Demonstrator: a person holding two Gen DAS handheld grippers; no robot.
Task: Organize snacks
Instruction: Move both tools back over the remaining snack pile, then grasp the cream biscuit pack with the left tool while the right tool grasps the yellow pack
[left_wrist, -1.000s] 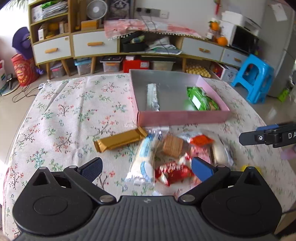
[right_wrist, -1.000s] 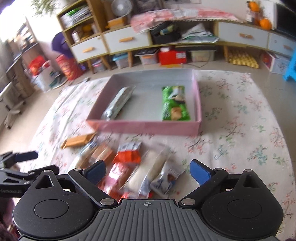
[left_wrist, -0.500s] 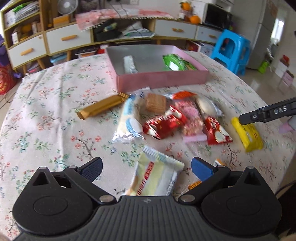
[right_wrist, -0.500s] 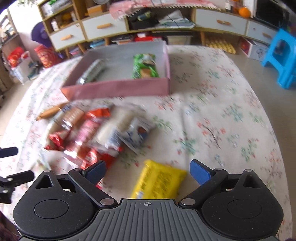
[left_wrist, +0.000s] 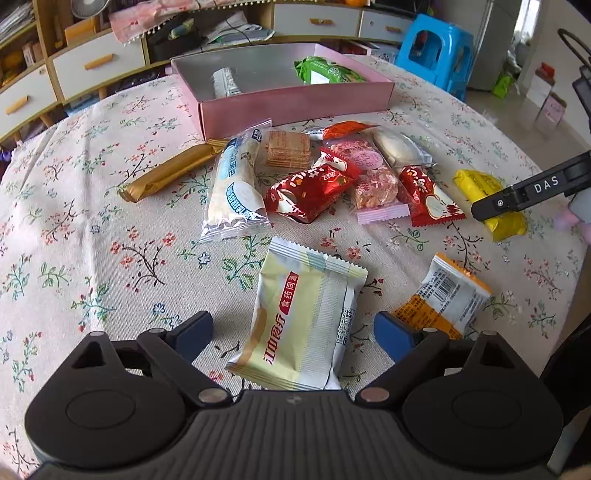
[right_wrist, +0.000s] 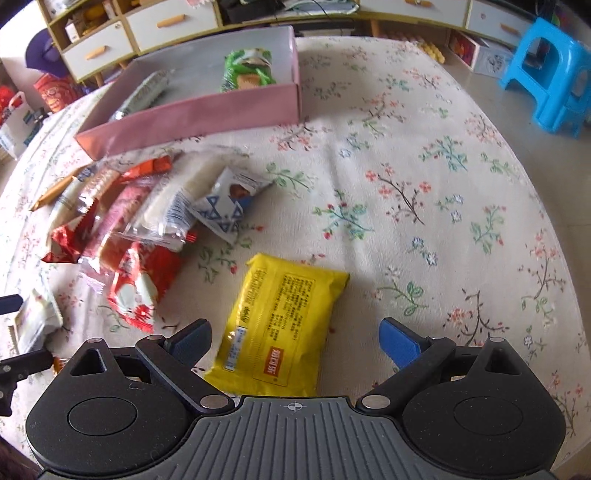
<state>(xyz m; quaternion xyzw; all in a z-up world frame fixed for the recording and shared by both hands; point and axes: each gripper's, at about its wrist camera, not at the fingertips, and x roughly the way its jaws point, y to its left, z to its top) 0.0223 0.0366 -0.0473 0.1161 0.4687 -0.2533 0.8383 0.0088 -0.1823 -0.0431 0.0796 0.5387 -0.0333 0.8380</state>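
Observation:
A pink box (left_wrist: 295, 99) (right_wrist: 192, 114) at the table's far side holds a green snack pack (left_wrist: 327, 70) (right_wrist: 249, 70) and a silver bar (left_wrist: 225, 82). Several loose snacks lie in front of it. My left gripper (left_wrist: 293, 330) is open over a pale yellow-green packet (left_wrist: 303, 317), which lies between its fingers. My right gripper (right_wrist: 295, 338) is open over a yellow packet (right_wrist: 282, 325), also seen in the left wrist view (left_wrist: 491, 201). Neither packet is gripped.
A gold bar (left_wrist: 170, 173), a white-blue pack (left_wrist: 236, 184), crackers (left_wrist: 288, 147), red packs (left_wrist: 310, 188) and an orange-white pack (left_wrist: 448, 295) lie on the floral tablecloth (right_wrist: 424, 166). A blue stool (right_wrist: 550, 74) and low cabinets stand beyond the table.
Both grippers have pulled back toward the near side and lowered. The pale packet came between the left fingers and the yellow packet between the right fingers. Both stayed open.

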